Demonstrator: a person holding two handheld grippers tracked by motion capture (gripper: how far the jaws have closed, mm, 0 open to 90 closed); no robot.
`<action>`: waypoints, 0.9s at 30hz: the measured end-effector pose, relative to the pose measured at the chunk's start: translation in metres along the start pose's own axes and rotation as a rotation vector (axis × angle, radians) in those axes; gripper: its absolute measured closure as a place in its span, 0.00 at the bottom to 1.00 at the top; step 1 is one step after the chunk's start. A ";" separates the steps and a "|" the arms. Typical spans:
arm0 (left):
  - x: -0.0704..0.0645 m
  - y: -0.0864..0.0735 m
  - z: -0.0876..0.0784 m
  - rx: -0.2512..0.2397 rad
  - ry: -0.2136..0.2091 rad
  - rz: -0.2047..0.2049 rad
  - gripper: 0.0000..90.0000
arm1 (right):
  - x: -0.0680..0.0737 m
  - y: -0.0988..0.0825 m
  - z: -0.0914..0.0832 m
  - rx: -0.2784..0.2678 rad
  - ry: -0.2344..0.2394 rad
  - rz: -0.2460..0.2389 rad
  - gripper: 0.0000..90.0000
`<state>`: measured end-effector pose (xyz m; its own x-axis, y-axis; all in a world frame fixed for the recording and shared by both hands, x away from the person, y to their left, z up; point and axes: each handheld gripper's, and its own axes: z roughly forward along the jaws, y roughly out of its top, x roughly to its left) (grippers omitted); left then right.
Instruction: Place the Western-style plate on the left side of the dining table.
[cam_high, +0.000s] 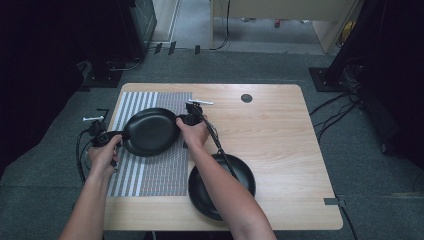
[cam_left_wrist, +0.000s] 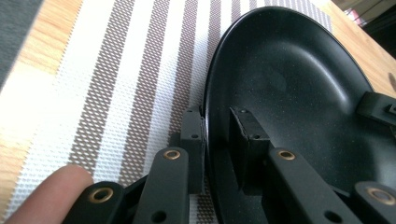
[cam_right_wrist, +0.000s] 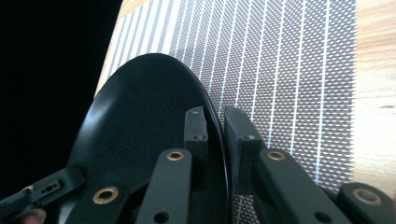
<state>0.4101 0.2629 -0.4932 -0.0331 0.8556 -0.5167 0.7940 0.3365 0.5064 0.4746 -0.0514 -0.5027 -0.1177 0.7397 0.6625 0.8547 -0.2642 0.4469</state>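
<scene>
Plainly, both claws are pinched onto one black plate (cam_high: 150, 131), each on an opposite edge; the left gripper (cam_left_wrist: 216, 140) has one jaw under the outer wall and one inside the bowl of it, clamped on the rim; the right gripper (cam_right_wrist: 215, 135) bites the far rim the same way, jaws narrow with only the thin lip between them. Between the two claws the plate spans their gap, over the striped placemat (cam_high: 150, 175); whether it rests on the mat or hangs just above it I cannot tell. It looks stiff and smooth, likely glossy and slick at the lip, moderately weighty, and breakable if dropped; the rim is the sensible hold, taken on two opposite sides so it cannot tilt. Beyond the right claw, nearer the person, a second black plate (cam_high: 240, 172) sits on the bare wooden table (cam_high: 280, 135), partly under the right forearm.
</scene>
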 end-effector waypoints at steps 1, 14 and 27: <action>0.001 0.000 0.001 -0.002 0.003 -0.004 0.86 | -0.001 -0.001 0.002 -0.002 -0.002 0.001 0.89; 0.000 -0.002 0.003 0.012 0.018 0.018 0.86 | -0.002 -0.005 0.007 0.003 -0.036 -0.023 0.87; -0.007 -0.006 -0.004 -0.040 0.066 0.090 0.66 | -0.001 -0.005 0.000 -0.024 -0.031 -0.076 0.61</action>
<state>0.4035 0.2565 -0.4901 -0.0034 0.9067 -0.4217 0.7706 0.2711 0.5768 0.4708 -0.0506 -0.5059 -0.1657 0.7769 0.6074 0.8315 -0.2212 0.5097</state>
